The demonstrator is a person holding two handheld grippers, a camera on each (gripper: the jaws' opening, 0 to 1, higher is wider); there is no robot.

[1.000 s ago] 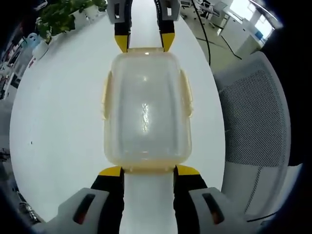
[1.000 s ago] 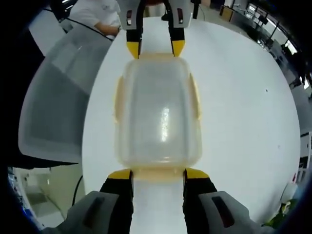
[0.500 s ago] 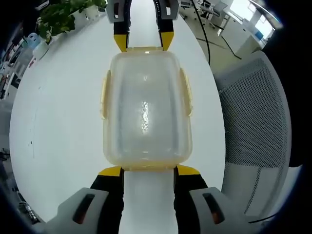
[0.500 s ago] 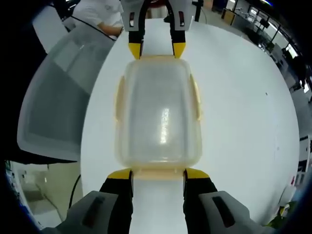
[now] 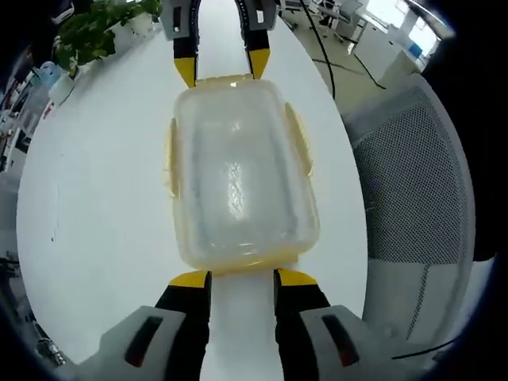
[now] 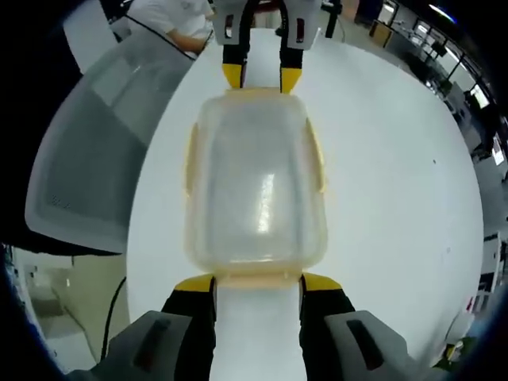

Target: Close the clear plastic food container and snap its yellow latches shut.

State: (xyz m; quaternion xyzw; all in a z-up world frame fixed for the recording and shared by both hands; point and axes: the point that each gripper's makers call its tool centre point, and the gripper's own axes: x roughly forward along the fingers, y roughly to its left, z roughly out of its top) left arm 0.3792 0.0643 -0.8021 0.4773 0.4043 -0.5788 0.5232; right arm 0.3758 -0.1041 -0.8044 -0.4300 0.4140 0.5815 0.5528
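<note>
The clear plastic container [image 5: 238,175] lies on the white table [image 5: 95,222] with its lid on. Pale yellow side latches [image 5: 169,151] lie along its long edges. My left gripper [image 5: 242,279] stands open, its yellow tips just outside the container's near end flap. My right gripper [image 5: 222,67] comes in at the far end, also open. In the right gripper view the container [image 6: 254,190] fills the middle. There my right gripper [image 6: 258,283] is open at the near end flap, and my left gripper [image 6: 260,77] flanks the far end. I cannot tell whether the end flaps are snapped.
A grey mesh office chair [image 5: 413,198] stands close to the table edge, also seen as the chair [image 6: 95,143] in the right gripper view. A potted plant [image 5: 87,28] sits at the table's far side. A person in a white top [image 6: 171,16] is beyond the table.
My left gripper's jaws have drawn a little closer together. The left gripper view has rolled slightly, so the container looks tilted. The container has stayed on the table.
</note>
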